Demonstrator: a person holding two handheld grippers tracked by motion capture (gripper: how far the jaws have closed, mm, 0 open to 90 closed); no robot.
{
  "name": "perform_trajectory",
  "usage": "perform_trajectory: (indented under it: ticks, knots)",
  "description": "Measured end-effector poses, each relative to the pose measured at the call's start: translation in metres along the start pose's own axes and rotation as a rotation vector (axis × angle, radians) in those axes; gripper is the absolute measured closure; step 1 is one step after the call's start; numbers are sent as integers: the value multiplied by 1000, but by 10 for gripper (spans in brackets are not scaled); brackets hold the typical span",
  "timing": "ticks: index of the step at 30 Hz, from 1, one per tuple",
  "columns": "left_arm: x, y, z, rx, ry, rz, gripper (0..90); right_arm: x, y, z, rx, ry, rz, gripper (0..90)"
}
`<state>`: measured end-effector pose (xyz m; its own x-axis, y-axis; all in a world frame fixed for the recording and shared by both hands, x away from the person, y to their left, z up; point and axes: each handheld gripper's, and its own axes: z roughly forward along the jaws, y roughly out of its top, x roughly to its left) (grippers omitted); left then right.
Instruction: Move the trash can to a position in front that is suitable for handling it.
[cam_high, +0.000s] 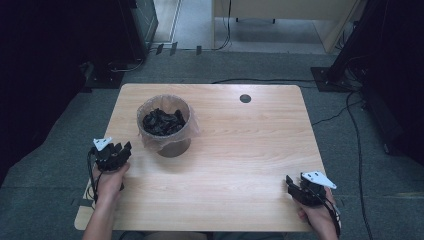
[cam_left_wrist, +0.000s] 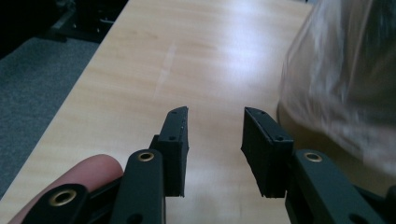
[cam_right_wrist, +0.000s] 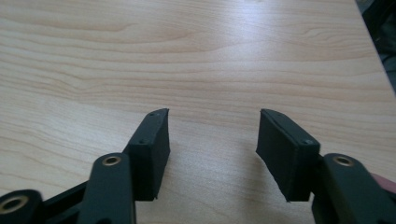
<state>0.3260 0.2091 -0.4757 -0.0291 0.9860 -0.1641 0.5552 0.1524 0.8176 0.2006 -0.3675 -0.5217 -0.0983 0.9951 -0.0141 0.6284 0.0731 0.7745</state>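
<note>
A small round bin (cam_high: 165, 125) lined with a clear plastic bag stands on the left half of the wooden table (cam_high: 235, 150); black scraps (cam_high: 163, 121) fill its inside. My left gripper (cam_high: 122, 148) hovers just left of the bin, open, nothing between its jaws. In the left gripper view the gripper (cam_left_wrist: 215, 112) points along the table's left side with the blurred bag (cam_left_wrist: 345, 70) close on its right. My right gripper (cam_high: 290, 182) rests near the table's front right corner, open and empty; in the right gripper view it (cam_right_wrist: 214, 112) faces bare wood.
A round cable hole (cam_high: 245, 98) sits near the table's far edge. Cables (cam_high: 357, 150) run over the grey carpet to the right, and dark equipment stands at the left and right. A light wooden cabinet (cam_high: 285, 15) stands beyond the table.
</note>
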Motion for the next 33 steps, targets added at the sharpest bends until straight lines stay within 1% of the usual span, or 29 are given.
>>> perform_trajectory:
  ticks: [2, 5, 7, 8, 10, 12, 13, 14, 18, 20, 22, 24, 26, 28, 32, 33]
  knots:
    - [-1, 6, 5, -13, -5, -10, 635, 2, 1, 0, 21, -23, -28, 457]
    - [-5, 15, 11, -21, -19, -14, 633, 2, 2, 0, 32, -22, -14, 420]
    - [-8, 20, 16, -22, -27, -10, 625, 3, 2, 1, 33, -20, 1, 369]
    - [-9, 22, 18, -21, -29, -1, 618, 3, 2, 1, 37, -18, 3, 341]
    - [-12, 27, 22, -24, -37, 2, 611, 3, 2, 2, 43, -17, 7, 278]
    - [-15, 31, 25, -20, -37, 9, 613, 4, 3, 3, 38, -12, 16, 224]
    - [-16, 33, 27, -20, -42, 4, 616, 4, 3, 3, 41, 1, 20, 176]
    - [-16, 34, 28, -19, -46, -1, 623, 4, 3, 3, 41, 11, 24, 160]
    - [-22, 37, 34, -7, -57, 10, 652, 6, 3, 6, 50, 2, 22, 144]
    - [-25, 37, 36, -6, -71, 22, 676, 6, 3, 6, 48, -9, 27, 144]
    - [-29, 38, 36, -12, -91, 28, 705, 7, 4, 7, 46, -11, 35, 144]
    - [-33, 38, 35, -17, -109, 31, 735, 10, 6, 7, 35, -14, 34, 144]
    - [-38, 38, 34, -20, -120, 30, 762, 14, 10, 7, 21, -6, 42, 147]
    - [-41, 38, 34, -19, -123, 26, 805, 20, 15, 8, 0, 7, 39, 148]
    - [-47, 36, 35, -20, -133, 28, 815, 35, 30, 8, -21, 37, 31, 149]
    - [-49, 36, 35, -21, -133, 32, 819, 38, 34, 9, -27, 43, 21, 149]
